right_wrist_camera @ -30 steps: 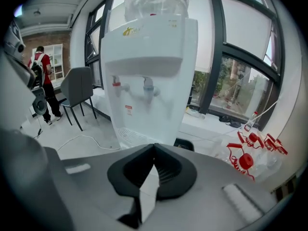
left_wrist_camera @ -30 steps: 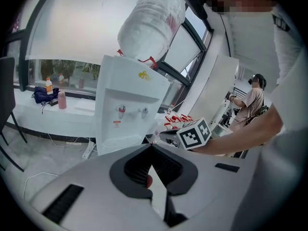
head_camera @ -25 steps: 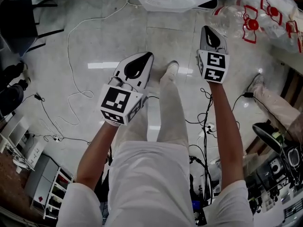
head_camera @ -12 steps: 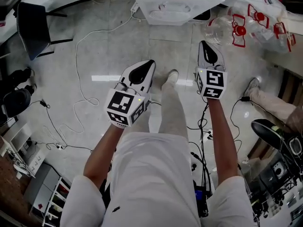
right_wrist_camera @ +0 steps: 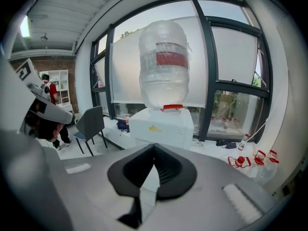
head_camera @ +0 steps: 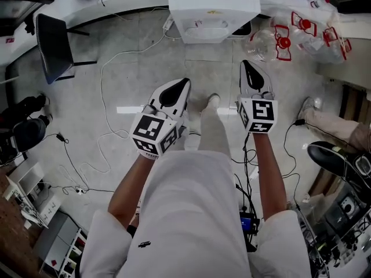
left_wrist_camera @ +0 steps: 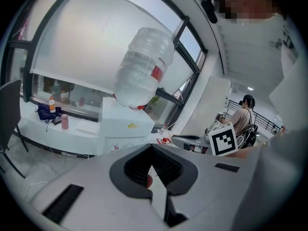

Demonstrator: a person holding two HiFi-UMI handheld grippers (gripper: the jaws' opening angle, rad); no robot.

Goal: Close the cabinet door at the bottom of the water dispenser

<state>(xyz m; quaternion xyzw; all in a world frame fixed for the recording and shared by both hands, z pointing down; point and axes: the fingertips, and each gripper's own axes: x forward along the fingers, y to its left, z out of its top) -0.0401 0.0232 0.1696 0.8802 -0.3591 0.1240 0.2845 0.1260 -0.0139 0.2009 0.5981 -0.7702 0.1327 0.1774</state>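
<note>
The white water dispenser [head_camera: 213, 10] stands at the top of the head view, a step ahead of both grippers. Its bottom cabinet door is hidden from above. My left gripper [head_camera: 178, 86] and right gripper [head_camera: 248, 66] hang side by side over the floor, both shut with nothing between their jaws. The left gripper view shows the dispenser body [left_wrist_camera: 125, 129] and its clear bottle [left_wrist_camera: 142, 69] beyond my shut left gripper [left_wrist_camera: 153, 149]. In the right gripper view the dispenser [right_wrist_camera: 161, 126] and bottle [right_wrist_camera: 163, 66] stand straight ahead of my right gripper [right_wrist_camera: 154, 148].
A dark chair [head_camera: 55, 39] stands at the back left. White cables [head_camera: 104, 97] trail over the floor. Empty bottles with red handles [head_camera: 284, 39] lie right of the dispenser. Another person's leg [head_camera: 330, 123] reaches in at the right. My own foot [head_camera: 212, 102] is between the grippers.
Both grippers have risen and the head view has pulled up and back, so more of the dispenser top and the back counter shows. Both jaws stay shut.
</note>
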